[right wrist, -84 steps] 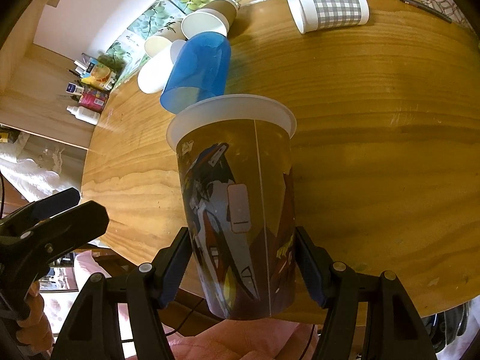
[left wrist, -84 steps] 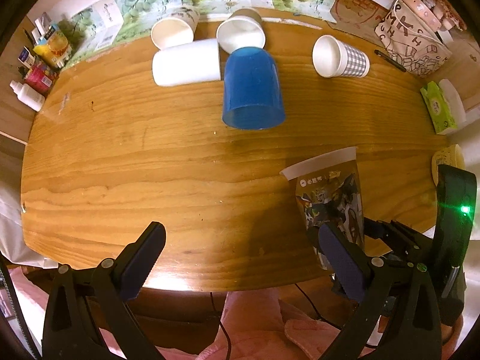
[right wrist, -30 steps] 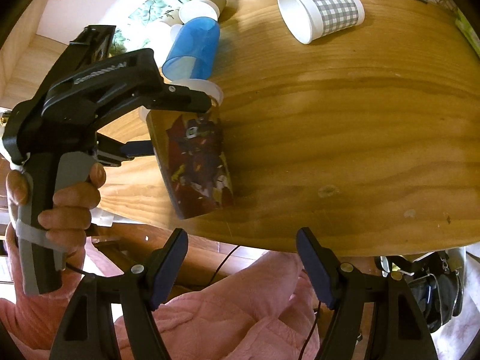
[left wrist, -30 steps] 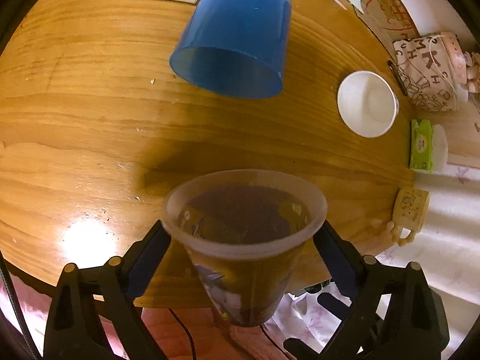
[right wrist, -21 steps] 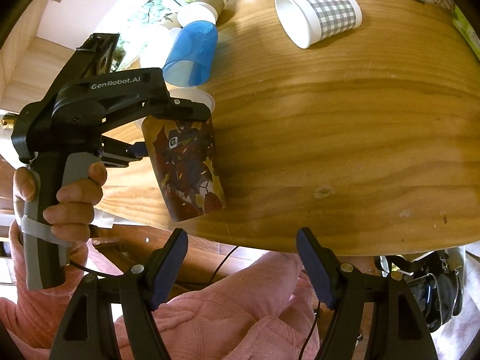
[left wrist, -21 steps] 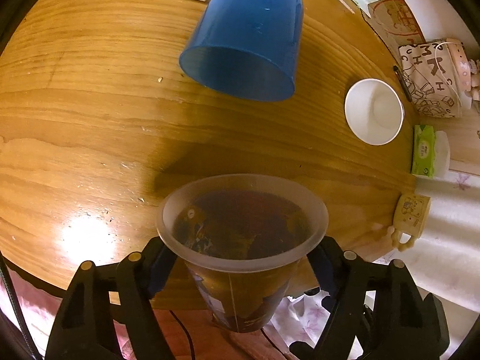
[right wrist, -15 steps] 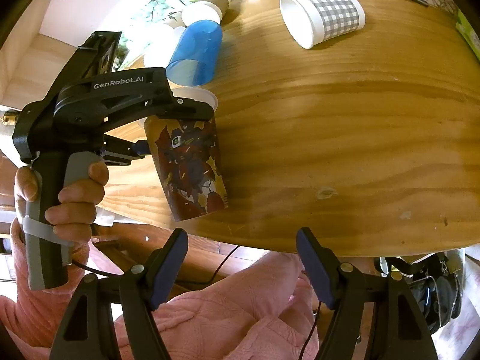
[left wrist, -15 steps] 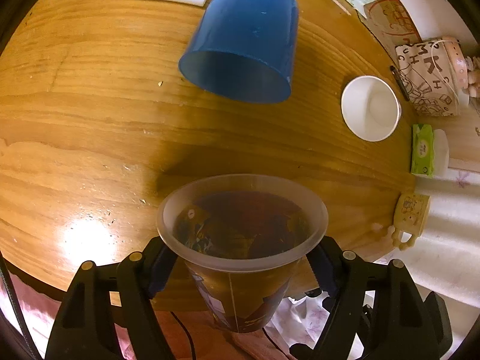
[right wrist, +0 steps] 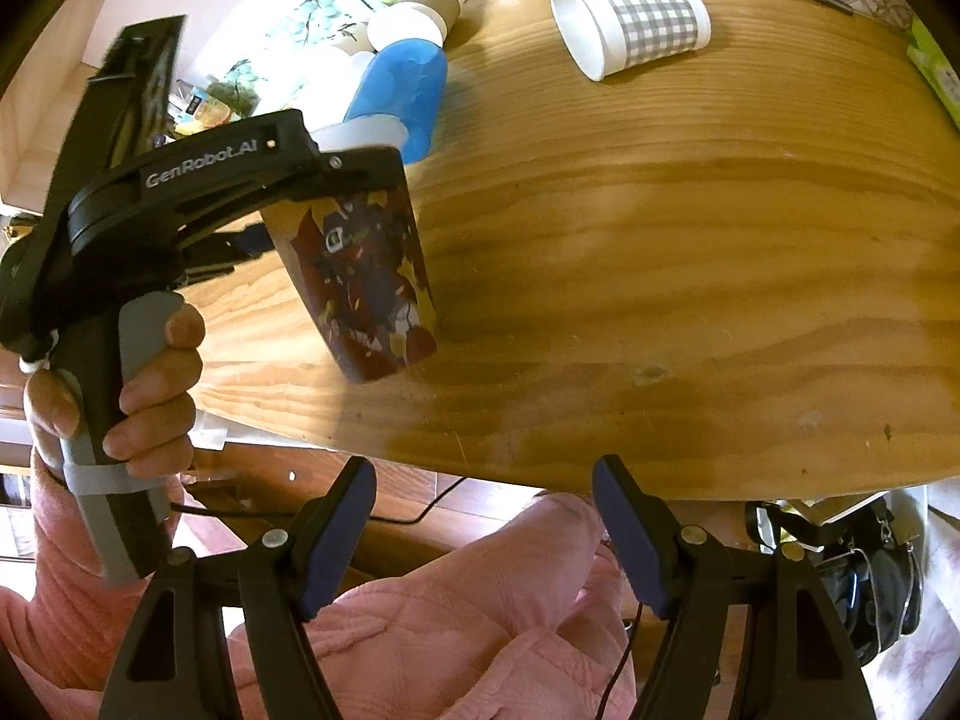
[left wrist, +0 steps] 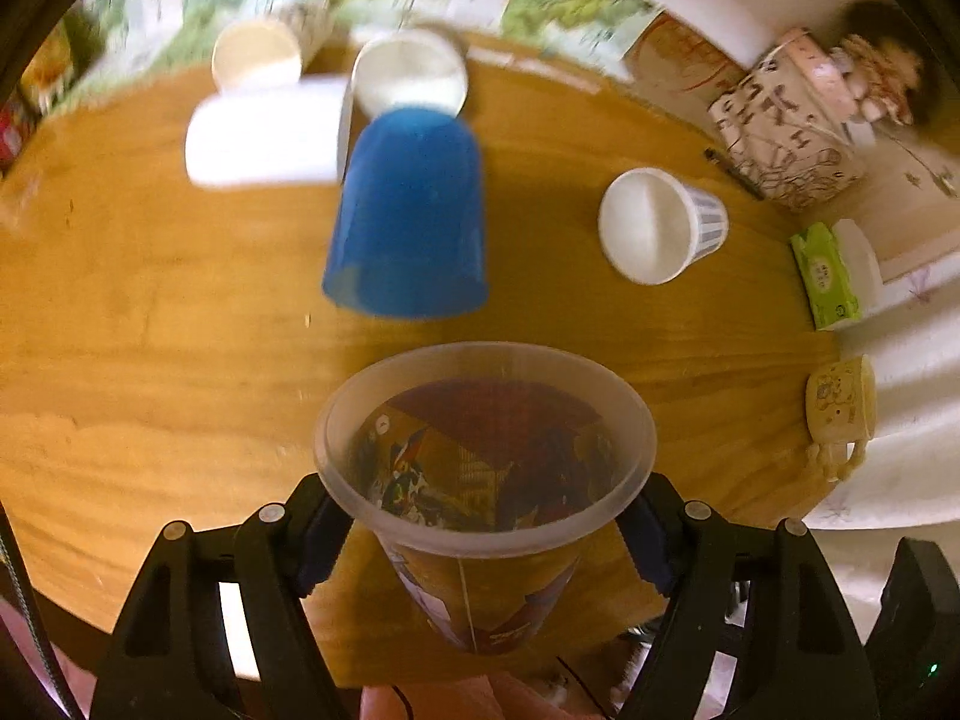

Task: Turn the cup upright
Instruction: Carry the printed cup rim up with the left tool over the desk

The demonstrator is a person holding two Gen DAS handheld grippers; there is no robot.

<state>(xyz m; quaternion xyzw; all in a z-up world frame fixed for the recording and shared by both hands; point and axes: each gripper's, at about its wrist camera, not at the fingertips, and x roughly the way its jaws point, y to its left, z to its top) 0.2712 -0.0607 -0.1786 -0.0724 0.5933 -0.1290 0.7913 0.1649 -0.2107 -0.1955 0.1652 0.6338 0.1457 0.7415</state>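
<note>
My left gripper (left wrist: 483,531) is shut on a printed plastic cup (left wrist: 480,480) with a frosted white rim. It holds the cup mouth up, just below the rim, near the table's front edge. In the right wrist view the cup (right wrist: 366,276) leans slightly, its base at or just above the wooden table (right wrist: 690,252); I cannot tell whether it touches. The left gripper's body (right wrist: 192,192) shows there, in a hand. My right gripper (right wrist: 483,531) is open and empty, off the front edge over a pink lap.
A blue cup (left wrist: 411,210) lies on its side beyond the held cup. A checked paper cup (left wrist: 660,225) lies on its side to the right. White and brown cups (left wrist: 270,132) lie at the back. A patterned bag (left wrist: 786,138), tissues (left wrist: 825,276) and a yellow mug (left wrist: 840,408) sit at right.
The left gripper took the printed cup over from the right, which opened and drew back. In the last half second the left view tilted up and the cup sank toward the table.
</note>
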